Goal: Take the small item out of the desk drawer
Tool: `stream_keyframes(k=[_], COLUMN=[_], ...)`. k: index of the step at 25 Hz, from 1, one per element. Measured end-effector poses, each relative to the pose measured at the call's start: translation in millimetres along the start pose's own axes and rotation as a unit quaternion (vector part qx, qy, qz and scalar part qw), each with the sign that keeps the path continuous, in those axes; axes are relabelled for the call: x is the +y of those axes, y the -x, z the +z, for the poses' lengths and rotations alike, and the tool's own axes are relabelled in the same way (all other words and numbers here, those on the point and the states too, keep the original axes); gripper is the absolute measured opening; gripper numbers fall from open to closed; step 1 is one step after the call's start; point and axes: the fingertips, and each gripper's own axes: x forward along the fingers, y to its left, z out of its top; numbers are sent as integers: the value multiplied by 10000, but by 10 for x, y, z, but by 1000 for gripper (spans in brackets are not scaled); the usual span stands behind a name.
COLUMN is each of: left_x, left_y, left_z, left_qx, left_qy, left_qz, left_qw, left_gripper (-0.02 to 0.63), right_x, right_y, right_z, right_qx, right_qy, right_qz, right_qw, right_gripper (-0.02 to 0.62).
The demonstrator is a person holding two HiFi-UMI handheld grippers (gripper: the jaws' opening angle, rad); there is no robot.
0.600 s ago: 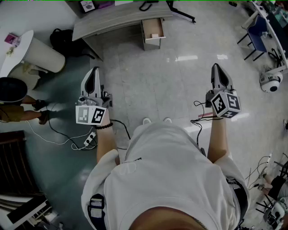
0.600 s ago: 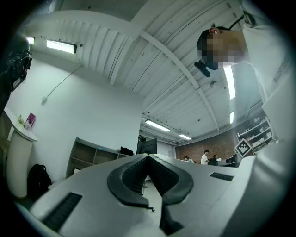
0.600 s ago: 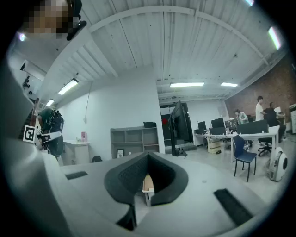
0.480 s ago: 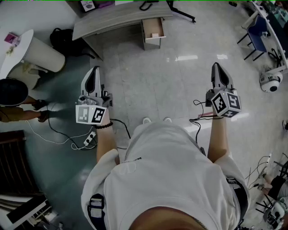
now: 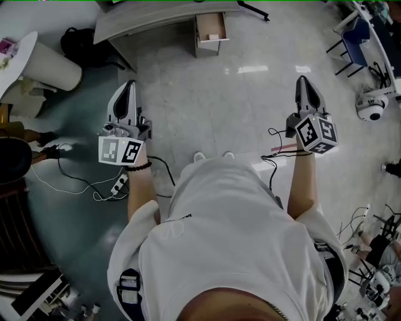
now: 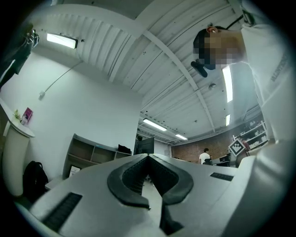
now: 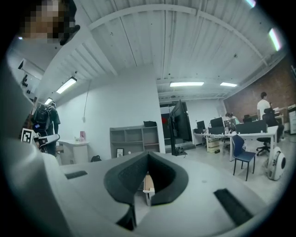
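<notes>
Two tongs: left tongs, right tongs. Two marker cubes, one on each. One counter, one open drawer. One blue chair, one black bag, one power strip on the floor.

Desk cropped at top edge, drawer contents too small

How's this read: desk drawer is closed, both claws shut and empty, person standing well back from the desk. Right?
One thing is off: the desk drawer is open, pulled out from the desk, as the head view shows. The rest holds: the left claw and right claw are both shut and empty, and the person stands well back from the desk.
</notes>
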Motion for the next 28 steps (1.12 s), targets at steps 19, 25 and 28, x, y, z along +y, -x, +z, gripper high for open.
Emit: stream_keyframes(k=[19,25,28], left_x=[160,265,264], left_y=[-73,-554,-898], left_z=[-475,-599,-701], left_qx=[311,325,391], left_qy=[338,220,152], left_qz=[-597,-450,-390], left_qw=[9972,9982,9984], left_gripper=[-2,-2,-2], right_x=[143,-48,-207], right_y=[-368,-894,-1206], right_z=[-410,-437,-413], right_qx=[311,328,367], right_qy=[24,-60,-96], right_qz=[-108,72,183], right_qw=[9995,9994,9991], right_gripper=[0,0,0])
